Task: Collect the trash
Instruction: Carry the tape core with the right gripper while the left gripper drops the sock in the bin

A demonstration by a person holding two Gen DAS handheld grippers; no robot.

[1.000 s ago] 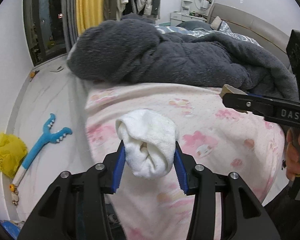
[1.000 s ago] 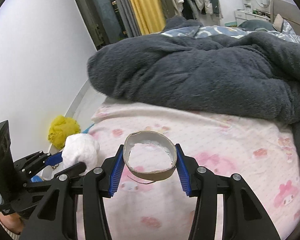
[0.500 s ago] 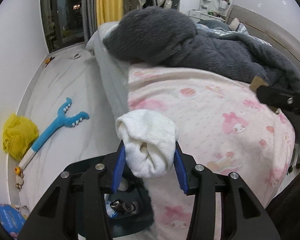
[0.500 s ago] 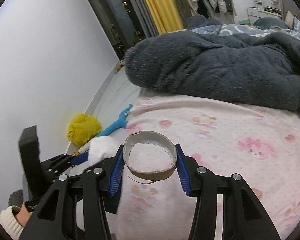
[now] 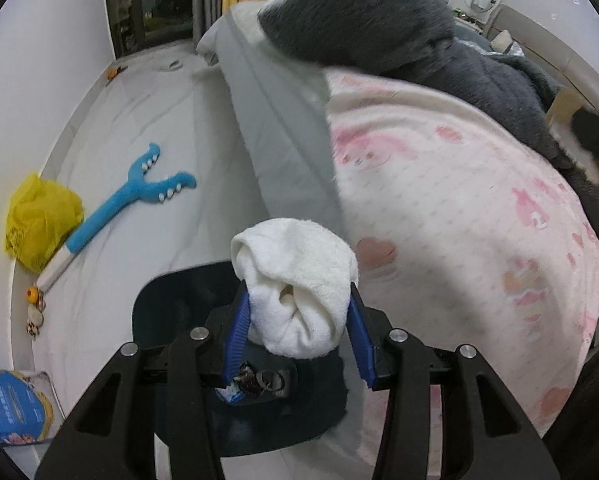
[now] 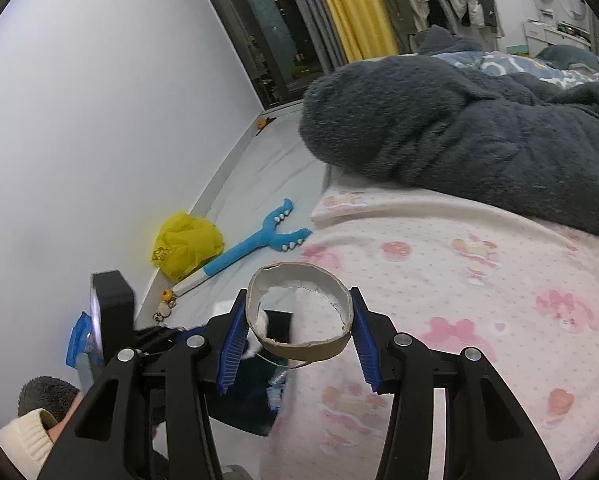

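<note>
My left gripper [image 5: 297,340] is shut on a white crumpled tissue wad [image 5: 295,284] and holds it over a dark trash bin [image 5: 179,300] on the floor beside the bed. The bin holds some trash [image 5: 255,382]. My right gripper [image 6: 297,334] is shut on a cardboard tape-roll ring [image 6: 299,312] and holds it above the edge of the pink bedspread [image 6: 459,280]. The bin [image 6: 255,396] and the left gripper's body [image 6: 111,312] show low left in the right wrist view.
A dark grey fleece blanket [image 5: 379,24] lies across the bed. On the floor lie a blue grabber toy [image 5: 131,200], a yellow plastic bag [image 5: 39,220] by the wall, and a blue packet [image 5: 7,404]. The wall runs along the left.
Both grippers have swung left off the bed toward the floor. The left one, still holding the tissue, has moved over the trash bin. The right one still holds the ring.
</note>
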